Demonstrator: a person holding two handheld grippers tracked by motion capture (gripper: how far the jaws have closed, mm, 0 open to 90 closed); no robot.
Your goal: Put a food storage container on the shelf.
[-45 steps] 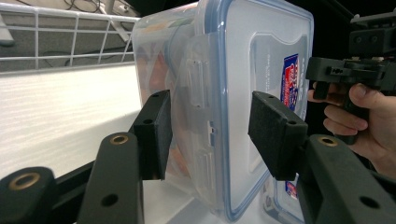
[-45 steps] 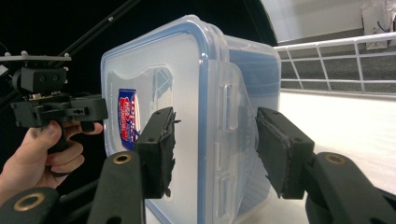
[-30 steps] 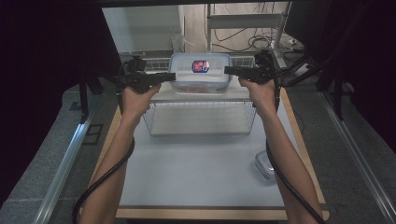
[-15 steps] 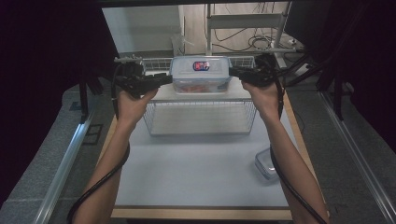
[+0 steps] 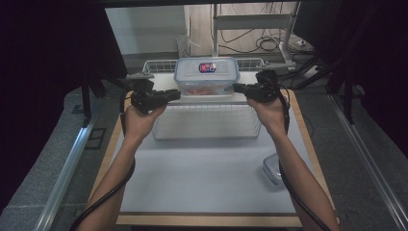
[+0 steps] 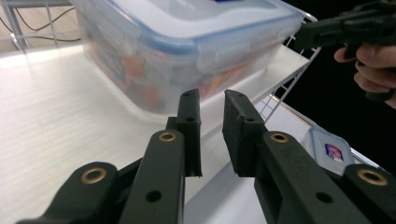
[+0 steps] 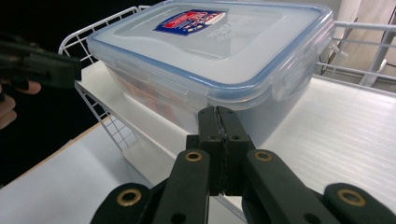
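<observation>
On top of the white wire rack (image 5: 207, 120), toward its far side, stood the clear lidded container (image 5: 207, 77), its lid carrying a red and blue label and its contents showing orange through the wall. Left of the container, the left gripper (image 5: 173, 94) was held level and pointed at its left end, close to it; whether the tips touched the wall could not be told. In the left gripper view its jaws had just been closing and stood narrow, a slim gap between the pads, nothing in it. Right of the container, the right gripper (image 5: 236, 88) pointed at the opposite end, just beside the box. In the right gripper view its jaws had just been closing and met pad to pad, empty. Well to the right of the rack and nearer the person, a small lidded box (image 5: 274, 168) lay on the table (image 5: 202, 187).
</observation>
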